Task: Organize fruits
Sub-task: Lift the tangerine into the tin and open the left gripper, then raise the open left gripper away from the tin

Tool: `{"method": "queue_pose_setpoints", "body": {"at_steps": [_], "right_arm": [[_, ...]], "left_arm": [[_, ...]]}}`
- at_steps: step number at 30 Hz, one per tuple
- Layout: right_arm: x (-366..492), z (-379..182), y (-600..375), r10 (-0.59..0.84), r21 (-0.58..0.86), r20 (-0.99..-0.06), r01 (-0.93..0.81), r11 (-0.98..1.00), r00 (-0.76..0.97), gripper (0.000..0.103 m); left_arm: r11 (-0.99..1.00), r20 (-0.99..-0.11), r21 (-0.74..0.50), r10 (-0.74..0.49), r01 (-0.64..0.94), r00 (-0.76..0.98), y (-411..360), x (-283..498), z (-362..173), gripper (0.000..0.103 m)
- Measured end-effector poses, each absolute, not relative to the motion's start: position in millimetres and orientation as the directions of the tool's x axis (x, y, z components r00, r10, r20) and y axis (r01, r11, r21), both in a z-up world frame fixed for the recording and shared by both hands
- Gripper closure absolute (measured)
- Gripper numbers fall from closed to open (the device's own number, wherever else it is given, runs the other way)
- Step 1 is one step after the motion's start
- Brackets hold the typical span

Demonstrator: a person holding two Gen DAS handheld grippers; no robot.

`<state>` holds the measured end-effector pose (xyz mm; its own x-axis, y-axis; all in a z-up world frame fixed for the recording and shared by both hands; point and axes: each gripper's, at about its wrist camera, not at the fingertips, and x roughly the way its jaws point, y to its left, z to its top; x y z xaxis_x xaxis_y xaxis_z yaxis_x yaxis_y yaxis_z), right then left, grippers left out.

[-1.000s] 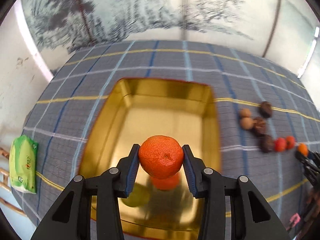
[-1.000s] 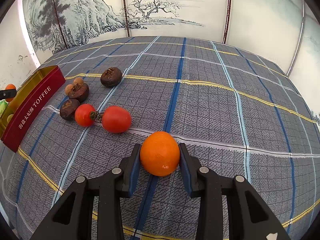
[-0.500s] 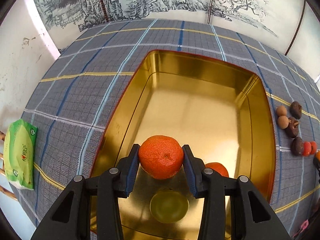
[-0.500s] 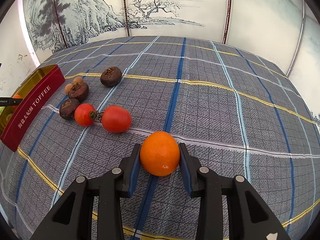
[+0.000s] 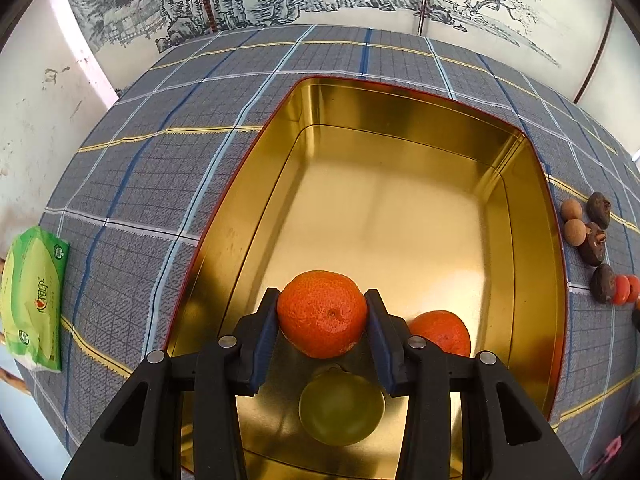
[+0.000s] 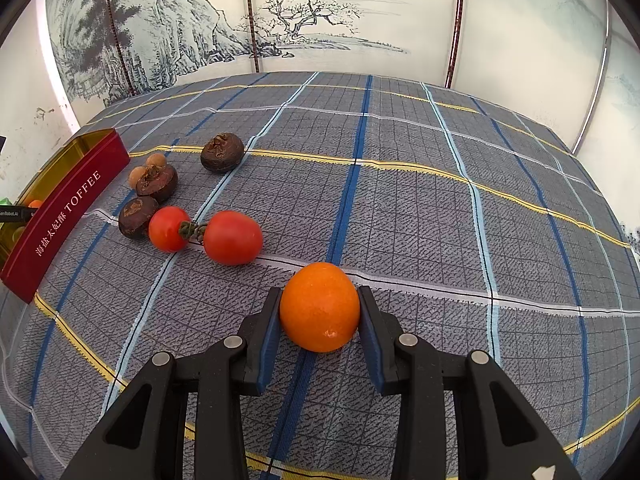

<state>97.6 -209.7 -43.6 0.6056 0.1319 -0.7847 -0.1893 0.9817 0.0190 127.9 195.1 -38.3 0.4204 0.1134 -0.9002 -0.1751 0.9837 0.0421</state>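
The left claw (image 5: pixel 322 320) pinches a tangerine (image 5: pixel 322 313) low over the gold tin (image 5: pixel 532 248), above another tangerine (image 5: pixel 442 332) and a green fruit (image 5: pixel 341 408). The right claw (image 6: pixel 319 312) pinches an orange (image 6: pixel 319 306) over the desk (image 6: pixel 440 208).

second orange (image 5: pixel 444 332) half hidden behind hand-held gripper finger, tin (image 6: pixel 60 208) cut off by left edge, tissue pack (image 5: pixel 34 300) cropped

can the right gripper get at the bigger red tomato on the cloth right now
Probably not as things stand: the right gripper is shut on an orange, so its jaws are full. The tomato itself lies unobstructed.
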Motion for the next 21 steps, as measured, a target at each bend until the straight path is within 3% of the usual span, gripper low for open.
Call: {"method": "queue_pose_setpoints", "body": {"at_steps": [12,16,21], "right_arm": [[98,-44,-210,0.130,0.017,-0.785,-0.189,0.982,0.606,0.068],[98,-44,-210,0.130,0.016,-0.785,-0.189,0.982,0.606,0.069],[98,-45,-211,0.129,0.015,-0.785,-0.189,0.982,0.606,0.069]], "left_arm": [[0.984,-0.903,0.029,0.102,-0.177,0.417,196,126,-37,0.058],[0.985,-0.896,0.033,0.105,-0.171,0.432,194,121,-30,0.046],[0.987,-0.881,0.028,0.099,-0.158,0.463,188,113,-16,0.044]]}}
